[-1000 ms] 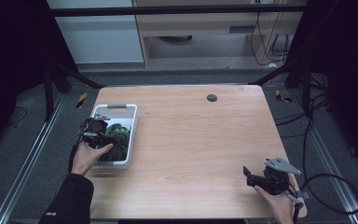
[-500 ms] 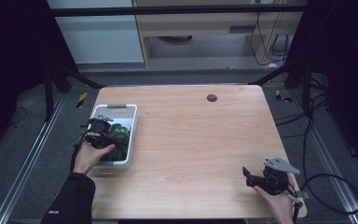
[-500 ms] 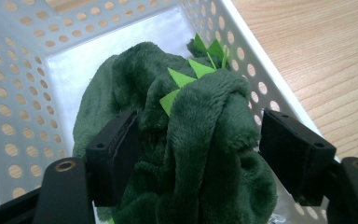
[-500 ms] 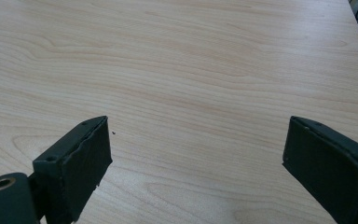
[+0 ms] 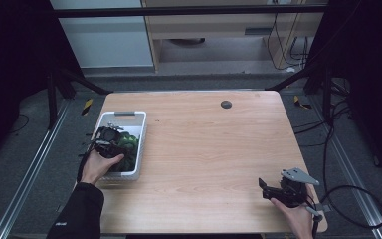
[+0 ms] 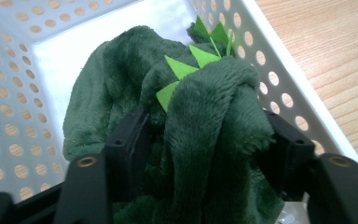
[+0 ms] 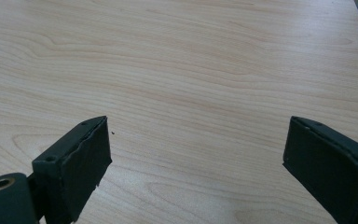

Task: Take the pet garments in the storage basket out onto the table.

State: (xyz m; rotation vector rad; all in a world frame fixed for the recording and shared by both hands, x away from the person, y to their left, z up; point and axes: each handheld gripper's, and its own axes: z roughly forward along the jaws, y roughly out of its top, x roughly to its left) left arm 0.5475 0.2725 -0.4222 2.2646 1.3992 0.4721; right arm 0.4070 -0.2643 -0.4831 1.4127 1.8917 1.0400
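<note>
Grasp step: left tool (image 6: 200, 154), jaws just closing, clamps green plush toy (image 6: 200, 116) inside white basket (image 6: 279, 88); next, lift straight out; right tool (image 7: 196, 158) gapes idle over table (image 7: 191, 60).

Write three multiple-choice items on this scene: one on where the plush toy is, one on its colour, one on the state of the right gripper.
1. Where does the plush toy lie?
A. in the white perforated basket
B. on the bare table beside the basket
C. on the floor

2. What colour is the toy's fur?
A. bright red
B. dark green
C. white

3. How does the right gripper stand?
A. shut on the toy
B. shut on a cable
C. open with nothing between its jaws

Answers: 1 A, the left gripper view shows the basket's holed walls around the toy. 2 B, the fur is dark green with light green felt spikes. 3 C, the right gripper view shows its jaws wide apart over bare wooden table.
</note>
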